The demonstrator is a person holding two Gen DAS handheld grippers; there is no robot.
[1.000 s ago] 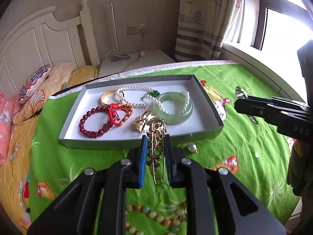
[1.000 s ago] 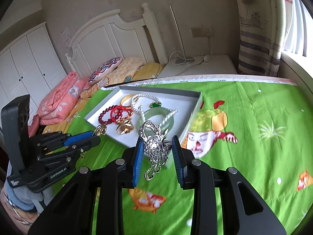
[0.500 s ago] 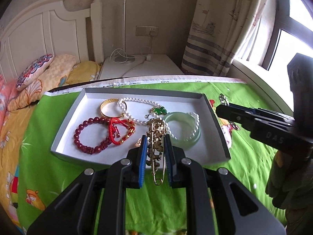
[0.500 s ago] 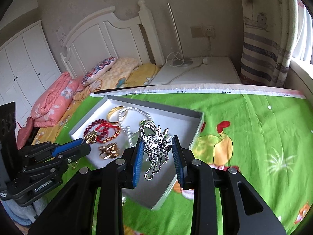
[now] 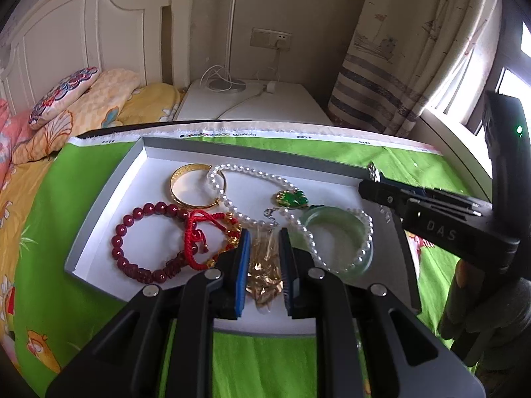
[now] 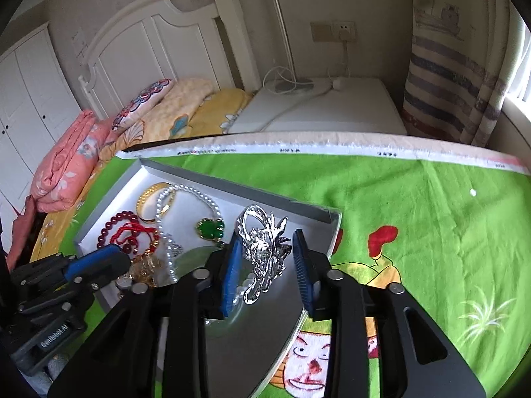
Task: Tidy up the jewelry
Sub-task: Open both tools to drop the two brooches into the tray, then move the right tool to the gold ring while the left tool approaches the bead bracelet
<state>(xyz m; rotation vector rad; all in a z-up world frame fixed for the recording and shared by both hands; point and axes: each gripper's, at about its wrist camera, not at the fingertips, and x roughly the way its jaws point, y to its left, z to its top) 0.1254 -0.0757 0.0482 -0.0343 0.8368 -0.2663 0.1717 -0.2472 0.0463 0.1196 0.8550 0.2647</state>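
Over the tray's near edge, the left gripper (image 5: 264, 265) holds its pads just beside a gold brooch (image 5: 265, 273), jaws opening; whether they press it cannot be told. At the near right corner, the right gripper (image 6: 267, 265) is also opening, and a silver brooch (image 6: 264, 248) sits loose between its pads. Both releases look best finished low over bare tray (image 5: 109, 199) floor, so neither piece snags the pearl necklace (image 5: 252, 174) or jade bangle (image 5: 335, 242) close by. Farther in lie a red bead bracelet (image 5: 132, 248) and, toward the far edge, a gold bangle (image 5: 194, 185).
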